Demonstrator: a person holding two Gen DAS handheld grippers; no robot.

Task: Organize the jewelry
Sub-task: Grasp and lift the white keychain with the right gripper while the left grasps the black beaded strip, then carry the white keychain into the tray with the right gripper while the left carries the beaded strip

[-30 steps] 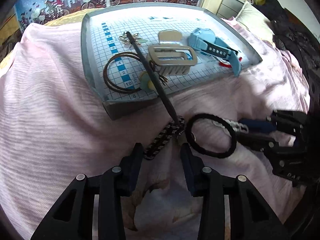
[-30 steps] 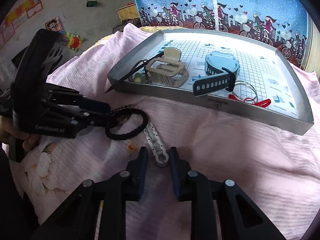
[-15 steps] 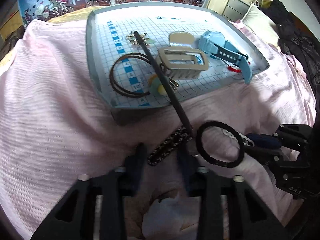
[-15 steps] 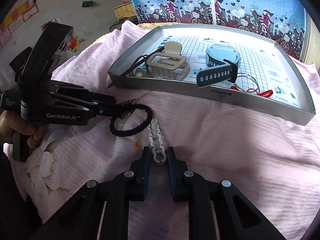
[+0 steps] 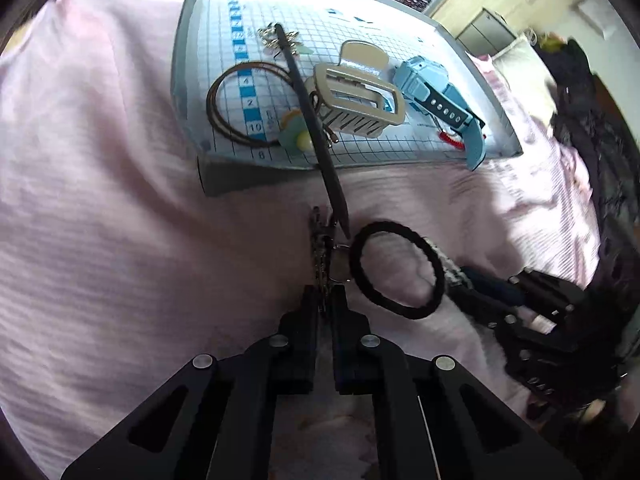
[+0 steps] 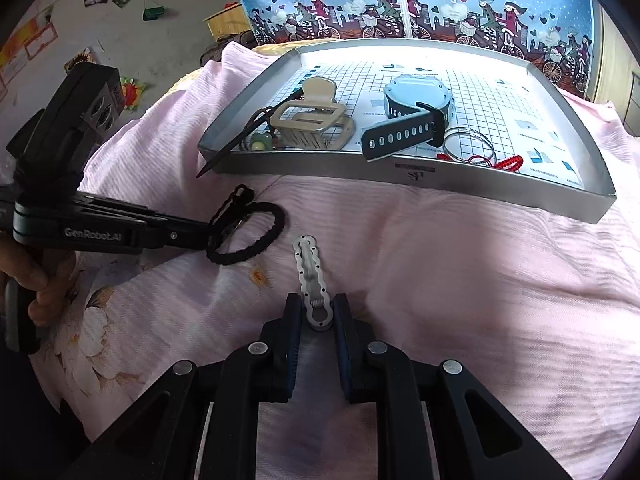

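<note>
Both grippers are nearly closed: the left gripper (image 5: 325, 298) pinches a dark beaded bracelet (image 5: 320, 248), the right gripper (image 6: 316, 312) a wavy silver clip (image 6: 310, 276), both on the pink bedspread (image 6: 460, 280) near the tray (image 6: 400, 168). Lifting the bracelet could drag the black hair tie (image 5: 396, 268) touching its clasp, or knock the black stick (image 5: 316, 132) overhanging the tray's near edge.
</note>
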